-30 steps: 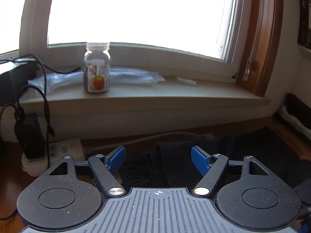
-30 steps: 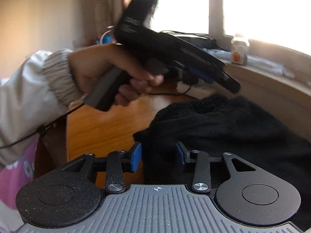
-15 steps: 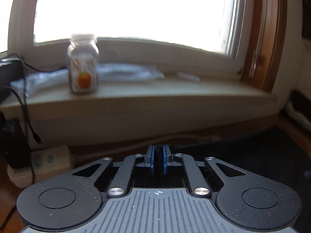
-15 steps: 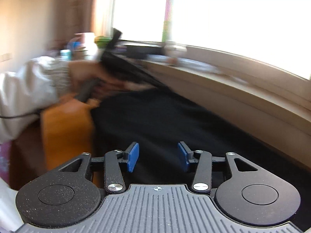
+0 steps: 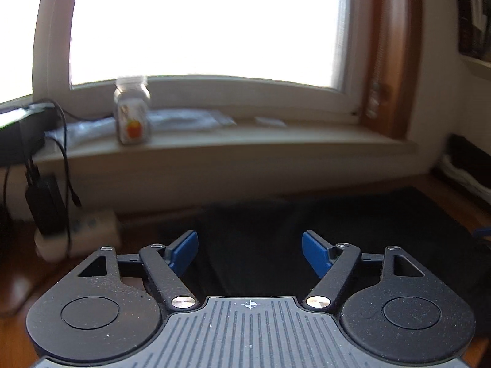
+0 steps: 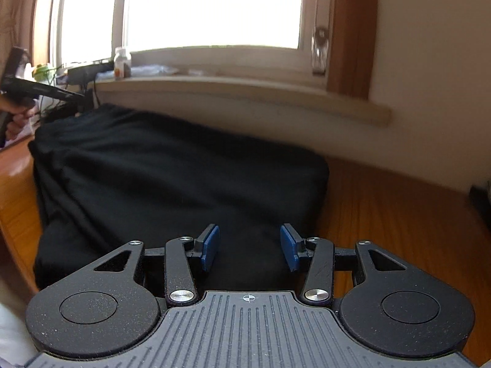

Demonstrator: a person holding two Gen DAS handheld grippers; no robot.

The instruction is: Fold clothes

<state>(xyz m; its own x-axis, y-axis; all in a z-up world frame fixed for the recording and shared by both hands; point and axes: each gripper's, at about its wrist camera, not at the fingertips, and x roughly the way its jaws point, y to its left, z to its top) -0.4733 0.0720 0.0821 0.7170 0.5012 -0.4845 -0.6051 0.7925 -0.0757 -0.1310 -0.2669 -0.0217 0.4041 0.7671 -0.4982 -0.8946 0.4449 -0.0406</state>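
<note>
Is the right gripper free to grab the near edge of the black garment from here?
Probably yes. The right gripper is open and empty, with the black garment lying flat on the wooden table right under its fingertips, and nothing between them.

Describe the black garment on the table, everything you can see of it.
The black garment is soft, matte, knit-looking cloth, lying folded in a thick, roughly rectangular bundle on the wooden table, close under the window sill. Shallow wrinkles run across its top; its right edge is a rounded fold. Its near edge reaches under the open right tool, which pinches nothing. The left tool is open too, above its far end. Any print or label is too dark to make out.
</note>
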